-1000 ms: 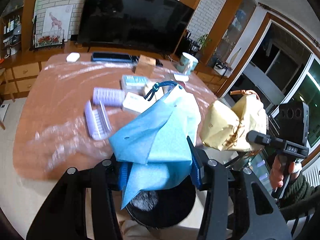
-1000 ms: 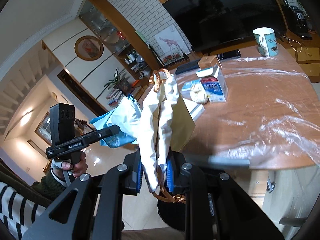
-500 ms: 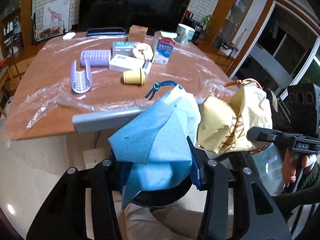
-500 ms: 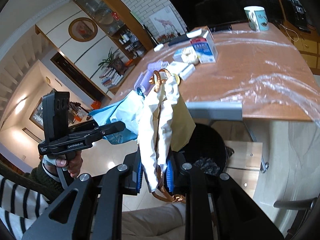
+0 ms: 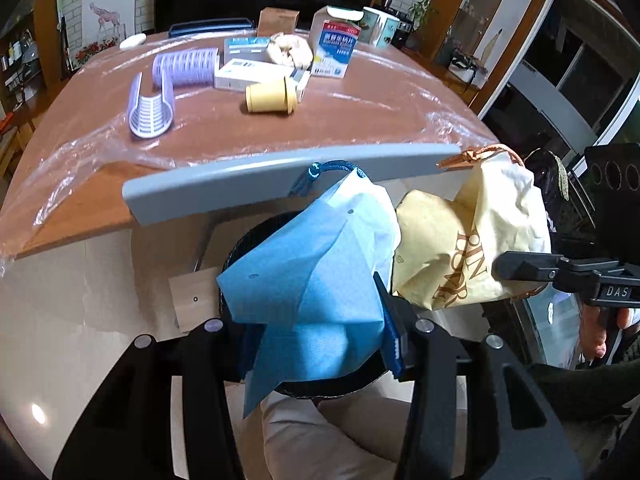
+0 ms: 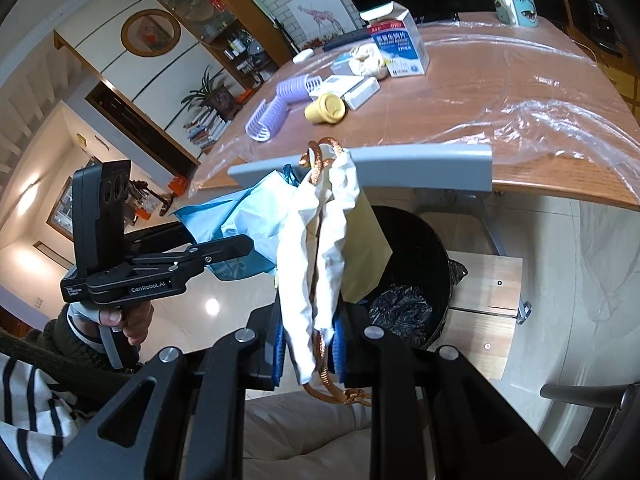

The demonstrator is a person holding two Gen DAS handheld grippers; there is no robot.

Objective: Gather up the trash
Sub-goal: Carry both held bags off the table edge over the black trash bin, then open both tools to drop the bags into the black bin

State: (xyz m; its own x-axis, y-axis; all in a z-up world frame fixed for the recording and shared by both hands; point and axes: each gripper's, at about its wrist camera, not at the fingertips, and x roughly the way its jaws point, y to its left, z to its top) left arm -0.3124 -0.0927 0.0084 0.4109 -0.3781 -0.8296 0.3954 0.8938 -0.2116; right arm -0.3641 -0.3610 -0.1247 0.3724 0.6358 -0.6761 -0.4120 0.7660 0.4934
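Both bags have sunk from above the table (image 5: 224, 136) toward the black bin (image 6: 416, 256); our left hand-held gripper (image 5: 316, 344) is pinching the blue bag (image 5: 304, 280), our right hand-held gripper (image 6: 310, 344) the cream bag (image 6: 316, 248); we are judging release over the bin comes next.

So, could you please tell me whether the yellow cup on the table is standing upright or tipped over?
Tipped over. The yellow cup lies on its side on the table, lid end pointing sideways, in front of the white boxes.

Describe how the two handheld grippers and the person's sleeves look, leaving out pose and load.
Both the left gripper and right gripper are matte black with blue finger pads and silver screws; white lettering marks the handles. Sleeves are dark knit, over black-and-white stripes.
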